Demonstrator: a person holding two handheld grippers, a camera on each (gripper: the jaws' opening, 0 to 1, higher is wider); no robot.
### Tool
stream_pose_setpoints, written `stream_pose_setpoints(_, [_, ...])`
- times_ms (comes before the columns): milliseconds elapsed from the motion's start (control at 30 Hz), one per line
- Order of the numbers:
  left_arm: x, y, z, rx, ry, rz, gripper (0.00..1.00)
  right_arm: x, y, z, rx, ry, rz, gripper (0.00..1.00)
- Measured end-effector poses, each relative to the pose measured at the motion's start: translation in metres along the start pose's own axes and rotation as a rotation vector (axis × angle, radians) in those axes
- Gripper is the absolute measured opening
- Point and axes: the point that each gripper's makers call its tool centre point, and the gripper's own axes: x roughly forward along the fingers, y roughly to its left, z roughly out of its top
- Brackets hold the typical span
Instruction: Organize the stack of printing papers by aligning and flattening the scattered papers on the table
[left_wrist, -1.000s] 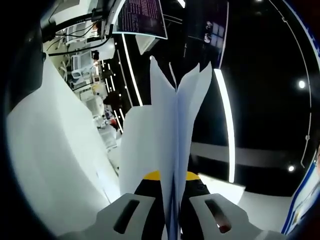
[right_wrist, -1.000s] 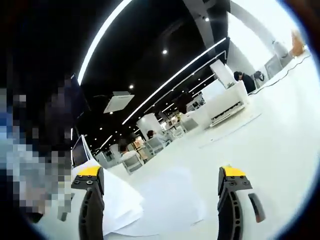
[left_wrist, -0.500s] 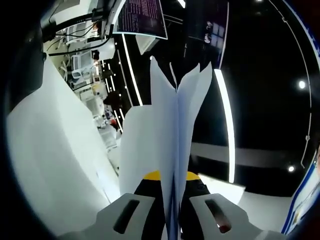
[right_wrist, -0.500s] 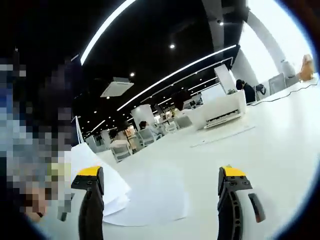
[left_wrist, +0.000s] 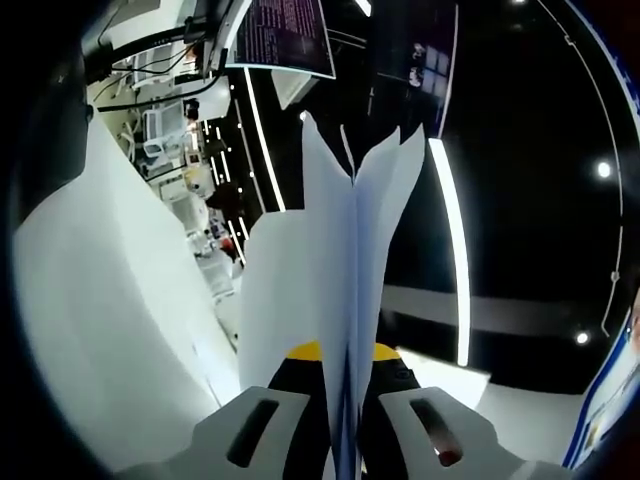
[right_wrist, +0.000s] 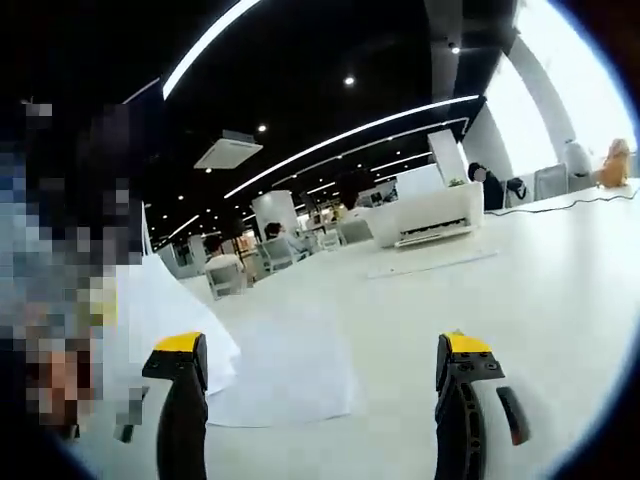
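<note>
In the left gripper view my left gripper (left_wrist: 346, 365) is shut on a sheaf of white printing papers (left_wrist: 330, 270) that stands up edge-on between the yellow-tipped jaws and fans apart at the top. In the right gripper view my right gripper (right_wrist: 318, 345) is open, jaws wide apart, with nothing between them. Ahead of it a loose white sheet (right_wrist: 290, 375) lies flat on the white table (right_wrist: 520, 290). A lifted stack of papers (right_wrist: 165, 315) shows at the left, just above the left jaw.
A monitor (left_wrist: 285, 35) and cables sit at the top of the left gripper view. In the right gripper view, another sheet (right_wrist: 430, 263) lies farther back on the table, a cable (right_wrist: 560, 200) runs at the right, and people sit at desks in the background.
The right gripper view has tilted and swung, so the table now looks more level and the flat sheet sits nearer the left jaw. The left gripper view is unchanged.
</note>
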Motion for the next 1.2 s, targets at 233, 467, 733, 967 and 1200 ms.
stream_pose_setpoints(233, [0.000,0.001,0.001,-0.001,-0.001,0.001,0.07,0.003,0.007,-0.012,-0.050,0.032,-0.016,0.90])
stream_pose_setpoints(467, [0.000,0.002,0.001,0.000,0.000,0.001,0.07,0.008,0.012,-0.037,-0.126,0.169,-0.017,0.90])
stream_pose_setpoints(733, [0.000,0.002,0.002,0.000,0.000,0.001,0.07,0.014,0.022,-0.051,-0.232,0.234,0.002,0.90])
stream_pose_setpoints(967, [0.000,0.002,0.001,-0.001,0.000,0.002,0.07,0.014,0.028,-0.055,-0.261,0.246,0.027,0.88])
stream_pose_setpoints(1200, [0.000,0.000,0.000,-0.002,-0.001,0.000,0.07,0.016,0.031,-0.075,-0.288,0.353,0.047,0.87])
